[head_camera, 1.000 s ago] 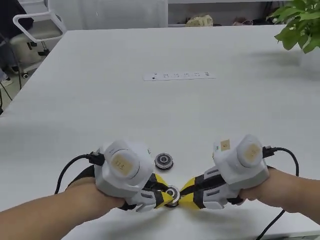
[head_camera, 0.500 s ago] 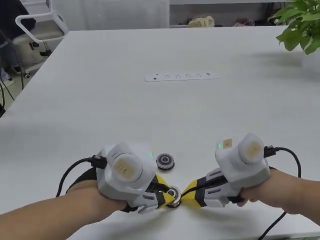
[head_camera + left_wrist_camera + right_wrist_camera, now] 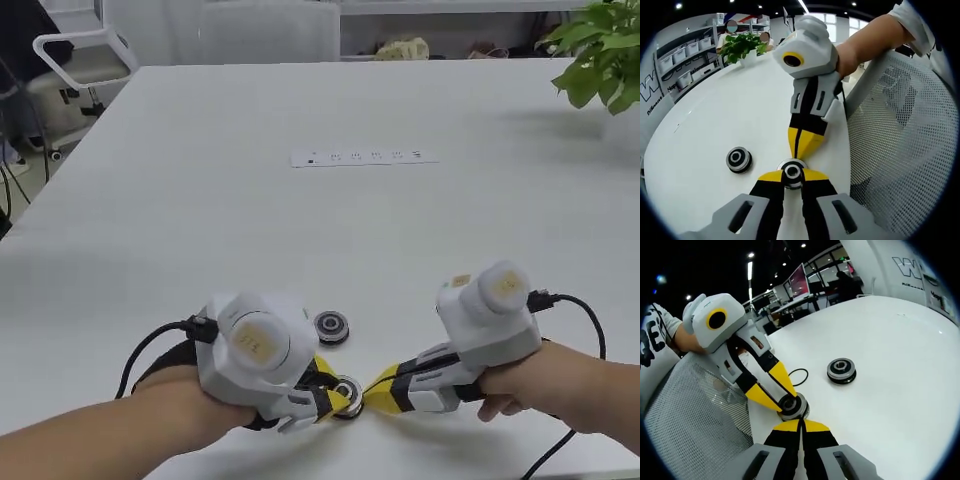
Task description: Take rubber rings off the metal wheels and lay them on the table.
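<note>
— Head view first: what do we stand at?
— We see a wide, plain white table (image 3: 200, 200). One white power strip (image 3: 364, 157) lies flat on it, well beyond our hands. A potted plant (image 3: 600, 55) leans in at the far right corner. A white office chair (image 3: 70, 55) stands off the far left corner. In the gripper views we see shelves (image 3: 682, 70) with bins along a wall and ceiling lights (image 3: 750, 270) overhead. A grey mesh chair back (image 3: 900, 150) sits close by the table's near edge.
— How many wheels do we count?
— Two metal wheels. The held wheel (image 3: 792, 171) is by the near edge, between both grippers. The free wheel (image 3: 331, 325) sits flat on the table just beyond it, not touching it, with a dark band round its rim.
— And rings?
— We count one loose rubber ring (image 3: 799, 375). It is a thin black loop lying flat on the table, near the held wheel and just behind the jaws that clamp it.
— The tongs?
— Our left gripper (image 3: 792, 176) is clamped on the held wheel, with a yellow tip on either side of it. Our right gripper (image 3: 800, 424) has its jaws pressed together, tips touching that wheel's rim. We cannot tell whether they pinch anything there.
</note>
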The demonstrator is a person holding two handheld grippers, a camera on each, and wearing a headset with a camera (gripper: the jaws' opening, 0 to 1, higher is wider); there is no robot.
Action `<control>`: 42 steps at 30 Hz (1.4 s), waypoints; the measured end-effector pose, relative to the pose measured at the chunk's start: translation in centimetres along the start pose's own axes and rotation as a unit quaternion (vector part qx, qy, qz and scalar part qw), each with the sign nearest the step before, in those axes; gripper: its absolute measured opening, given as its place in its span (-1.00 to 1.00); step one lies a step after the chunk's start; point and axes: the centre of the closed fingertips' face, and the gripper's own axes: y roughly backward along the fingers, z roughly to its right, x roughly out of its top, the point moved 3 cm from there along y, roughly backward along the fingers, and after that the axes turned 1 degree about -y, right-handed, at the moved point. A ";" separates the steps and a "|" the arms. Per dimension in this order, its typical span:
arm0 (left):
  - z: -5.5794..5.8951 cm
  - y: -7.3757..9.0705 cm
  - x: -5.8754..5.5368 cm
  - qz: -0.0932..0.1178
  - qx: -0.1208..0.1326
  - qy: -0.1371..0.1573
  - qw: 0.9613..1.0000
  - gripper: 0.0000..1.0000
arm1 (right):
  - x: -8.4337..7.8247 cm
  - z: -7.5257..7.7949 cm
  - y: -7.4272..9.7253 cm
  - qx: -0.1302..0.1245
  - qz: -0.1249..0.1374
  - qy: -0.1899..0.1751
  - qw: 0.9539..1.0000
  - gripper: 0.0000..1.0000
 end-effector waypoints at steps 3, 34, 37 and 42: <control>0.0 0.0 0.0 0.000 0.000 0.000 1.000 -0.84 | 0.1 0.1 0.1 0.001 0.004 -0.010 1.000 -1.00; 0.1 0.0 0.1 -0.004 0.002 0.002 1.000 -0.85 | 1.3 0.1 0.5 0.010 0.043 -0.061 0.997 -1.00; 0.1 -0.1 0.1 -0.006 0.003 0.001 1.000 -0.85 | 1.3 0.0 0.5 0.012 0.043 -0.061 0.997 -1.00; 0.1 -0.1 0.1 -0.008 0.005 0.002 1.000 -0.85 | 1.3 -0.1 0.6 0.017 0.043 -0.061 0.997 -1.00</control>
